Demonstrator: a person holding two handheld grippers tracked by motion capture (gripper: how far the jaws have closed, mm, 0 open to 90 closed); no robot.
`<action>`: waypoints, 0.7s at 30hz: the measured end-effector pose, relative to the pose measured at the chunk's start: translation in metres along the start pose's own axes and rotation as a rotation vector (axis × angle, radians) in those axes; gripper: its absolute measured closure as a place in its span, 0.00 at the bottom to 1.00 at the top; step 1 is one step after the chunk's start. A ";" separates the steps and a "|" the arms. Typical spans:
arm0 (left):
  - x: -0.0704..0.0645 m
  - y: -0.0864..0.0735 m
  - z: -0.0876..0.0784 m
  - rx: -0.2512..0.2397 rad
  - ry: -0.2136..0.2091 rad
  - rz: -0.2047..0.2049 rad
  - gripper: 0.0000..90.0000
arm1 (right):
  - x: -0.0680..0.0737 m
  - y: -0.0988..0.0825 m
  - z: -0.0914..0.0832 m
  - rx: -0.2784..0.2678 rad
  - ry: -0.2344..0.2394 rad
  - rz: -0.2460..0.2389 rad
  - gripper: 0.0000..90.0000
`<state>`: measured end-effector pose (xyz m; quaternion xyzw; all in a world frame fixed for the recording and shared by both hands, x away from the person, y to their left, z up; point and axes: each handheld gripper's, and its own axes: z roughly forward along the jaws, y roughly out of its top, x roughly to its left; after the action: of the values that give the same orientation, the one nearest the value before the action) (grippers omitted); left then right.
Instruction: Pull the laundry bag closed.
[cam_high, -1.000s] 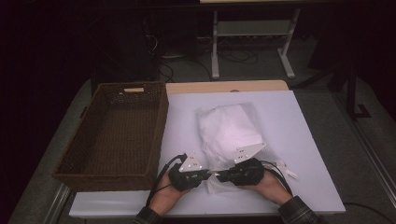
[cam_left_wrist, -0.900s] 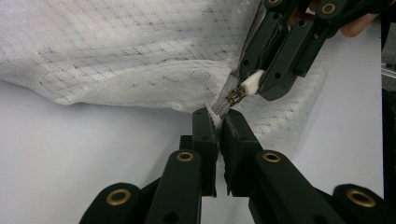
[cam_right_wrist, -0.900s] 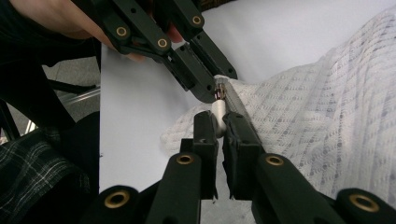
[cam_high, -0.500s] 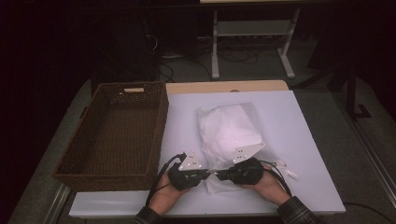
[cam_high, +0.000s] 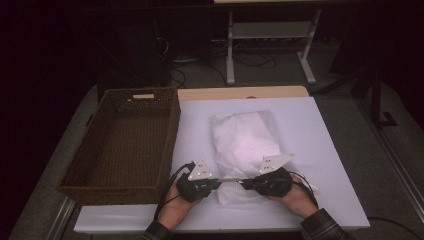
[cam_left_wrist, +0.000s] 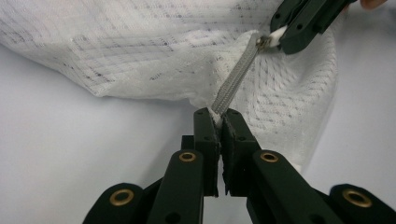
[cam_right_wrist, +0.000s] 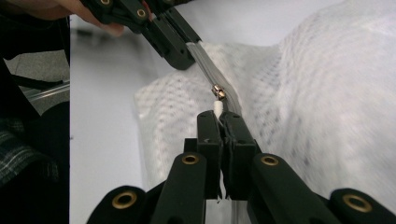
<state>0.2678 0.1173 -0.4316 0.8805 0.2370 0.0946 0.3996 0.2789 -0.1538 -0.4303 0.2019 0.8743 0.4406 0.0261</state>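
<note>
You won't find any readable txt, label, brand, no. or sign here. The wicker basket has a pale tag on its far rim, but it's too small to read.

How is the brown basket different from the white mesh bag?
The basket is dark brown, stiff and woven, while the mesh bag is white, soft and crumpled. The basket stands open at the top with nothing inside; the bag has a zipper along its edge. No tool touches the basket; the left tool and right tool pinch the bag's zipper. Both rest on the white table.
</note>
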 end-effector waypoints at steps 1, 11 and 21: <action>0.000 0.000 0.000 0.003 0.002 -0.002 0.95 | -0.001 -0.001 -0.002 0.000 -0.003 0.000 0.96; 0.001 -0.002 -0.001 0.022 0.013 -0.018 0.95 | -0.006 -0.016 -0.020 0.004 -0.036 0.027 0.96; 0.003 -0.004 -0.002 0.043 0.022 -0.038 0.95 | -0.014 -0.034 -0.043 -0.011 -0.081 0.073 0.96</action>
<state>0.2684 0.1221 -0.4337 0.8832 0.2600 0.0918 0.3795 0.2710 -0.2096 -0.4329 0.2512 0.8622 0.4374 0.0464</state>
